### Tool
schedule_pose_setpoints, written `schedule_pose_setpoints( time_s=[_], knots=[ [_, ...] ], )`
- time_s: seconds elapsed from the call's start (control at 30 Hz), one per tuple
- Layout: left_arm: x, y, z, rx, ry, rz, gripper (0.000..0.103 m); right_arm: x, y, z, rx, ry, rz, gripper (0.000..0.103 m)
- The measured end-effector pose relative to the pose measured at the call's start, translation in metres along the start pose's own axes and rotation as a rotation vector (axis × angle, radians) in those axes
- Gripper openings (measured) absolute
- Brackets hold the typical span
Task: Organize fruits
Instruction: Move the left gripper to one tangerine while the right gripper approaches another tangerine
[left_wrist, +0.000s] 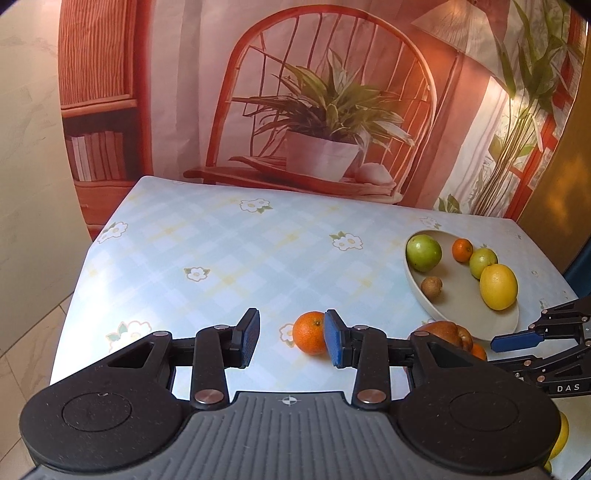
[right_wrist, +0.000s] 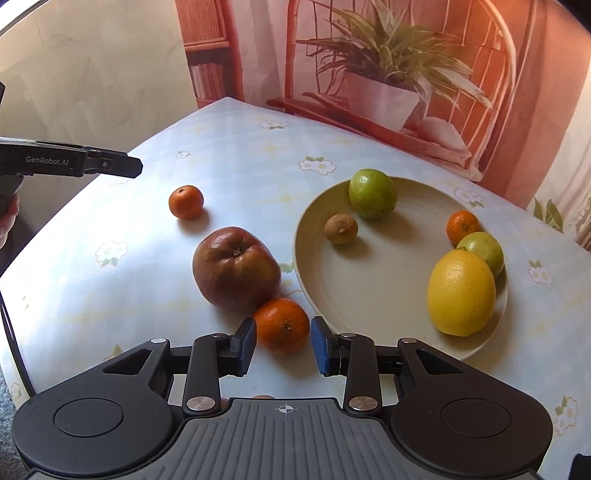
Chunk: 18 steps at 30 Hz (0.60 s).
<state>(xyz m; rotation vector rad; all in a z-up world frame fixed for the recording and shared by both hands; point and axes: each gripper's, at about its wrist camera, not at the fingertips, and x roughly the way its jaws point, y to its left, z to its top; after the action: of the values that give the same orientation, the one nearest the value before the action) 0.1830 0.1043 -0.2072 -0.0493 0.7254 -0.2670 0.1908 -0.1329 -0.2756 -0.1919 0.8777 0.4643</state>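
Table (right_wrist: 110, 280): plate (right_wrist: 369, 314), apple (right_wrist: 236, 269), tangerines (right_wrist: 282, 325).

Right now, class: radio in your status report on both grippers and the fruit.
Left gripper open beside far mandarin. Right gripper open at near mandarin. Red apple crowds it; plate adjacent.

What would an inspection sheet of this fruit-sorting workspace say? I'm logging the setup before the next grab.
Surface: table under a pale floral checked cloth.
Job's things: plate holds lemon, two green fruits, a mandarin and a small brown fruit; off it lie red apple, near mandarin and far mandarin.
Clutter: nothing seen.
Grippers: left gripper open beside the far mandarin; right gripper open, the near mandarin just ahead of its fingers.
Cables: dark cable at the table's left edge.
Surroundings: printed backdrop of chair and plant.
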Motion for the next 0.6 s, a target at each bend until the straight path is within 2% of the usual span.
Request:
schedule_pose_setpoints(
  time_s=[0.3,0.4,0.6],
  knots=[
    [-0.003,0.011,-0.006,-0.027,-0.009,0.002,0.045,0.011,0.001,0.007,0.031,0.028,-0.024,0.033],
    [-0.003,0.011,-0.007,-0.026,-0.013,-0.002,0.051,0.013,0.008,0.008,-0.002,0.043,-0.054,0.033],
    [-0.002,0.007,-0.009,-0.021,-0.013,-0.018,0.051,0.015,0.017,0.010,-0.049,0.058,-0.103,0.029]
  ],
)
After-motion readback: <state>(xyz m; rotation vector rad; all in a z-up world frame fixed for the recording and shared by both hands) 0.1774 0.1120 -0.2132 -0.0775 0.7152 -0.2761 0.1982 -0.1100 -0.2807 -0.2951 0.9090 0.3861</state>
